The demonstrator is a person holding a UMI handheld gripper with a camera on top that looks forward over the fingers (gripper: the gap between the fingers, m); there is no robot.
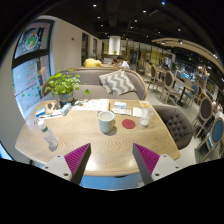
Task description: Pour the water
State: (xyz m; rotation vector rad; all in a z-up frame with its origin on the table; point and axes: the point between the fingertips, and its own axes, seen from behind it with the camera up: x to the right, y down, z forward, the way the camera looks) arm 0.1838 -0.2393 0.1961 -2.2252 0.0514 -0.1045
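Observation:
A white mug (pixel 106 122) stands near the middle of a light wooden table (pixel 95 145). To its right lies a red coaster (pixel 128 124), and beyond that a clear glass (pixel 146 118). A clear water bottle (pixel 49 137) stands near the table's left edge. My gripper (pixel 111 160) hangs above the table's near edge, well short of the mug. Its fingers are open wide with nothing between them, and the magenta pads (pixel 74 155) face inward.
A potted green plant (pixel 63 86) sits at the table's far left corner. A grey sofa with patterned cushions (pixel 117 82) stands behind the table, and a grey chair (pixel 179 125) at its right. Papers (pixel 121 107) lie past the mug.

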